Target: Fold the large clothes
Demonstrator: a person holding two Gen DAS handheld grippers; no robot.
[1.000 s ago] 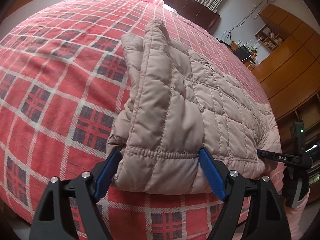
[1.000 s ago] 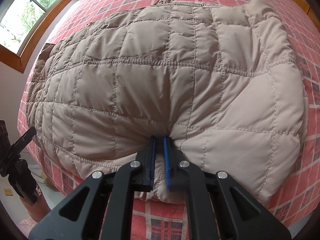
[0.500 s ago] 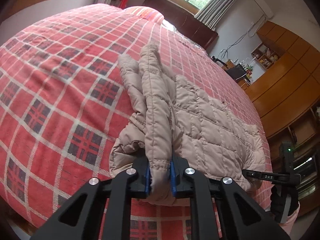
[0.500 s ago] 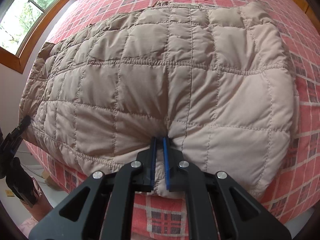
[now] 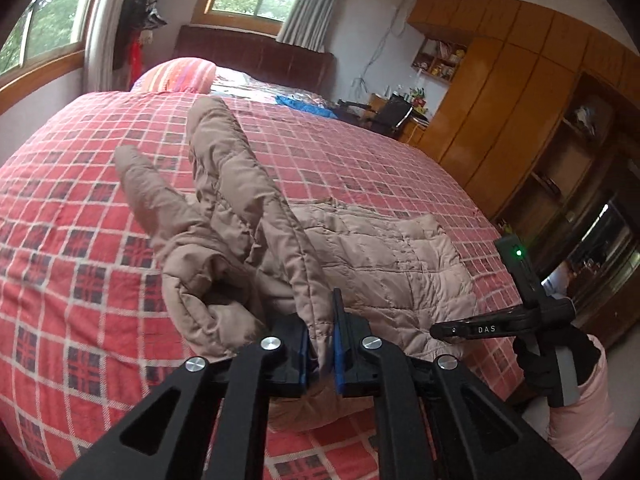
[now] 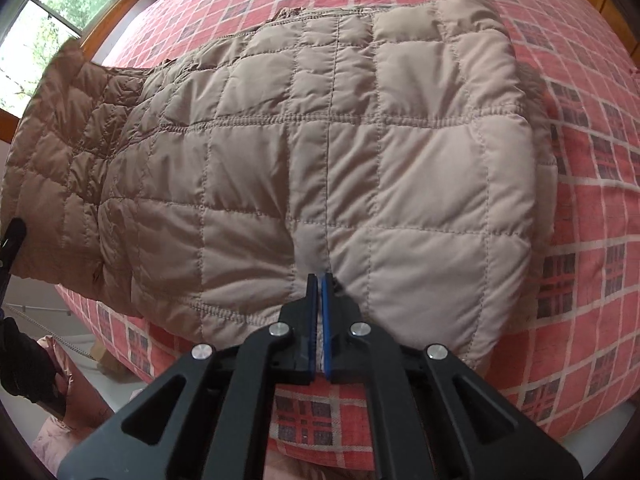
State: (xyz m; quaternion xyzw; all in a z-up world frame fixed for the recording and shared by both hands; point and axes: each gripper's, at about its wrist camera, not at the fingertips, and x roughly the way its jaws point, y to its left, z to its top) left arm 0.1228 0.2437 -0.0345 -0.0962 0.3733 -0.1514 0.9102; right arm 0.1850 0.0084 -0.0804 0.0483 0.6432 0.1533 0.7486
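Observation:
A beige quilted jacket lies near the edge of a bed under a red plaid cover. My left gripper is shut on the jacket's near hem and holds that end lifted, so the jacket rises in a steep fold with a sleeve hanging to the left. My right gripper is shut on the hem at the other end, which still rests flat. The lifted end appears at the left edge of the right wrist view.
The other hand-held gripper and a gloved hand with a pink sleeve show at the left view's right side. A striped pillow and dark headboard lie at the far end. Wooden wardrobes line the right wall.
My left gripper went from open around the hem to shut on it, then raised that end of the jacket up off the bed. The right gripper stayed shut on the hem, nearly still.

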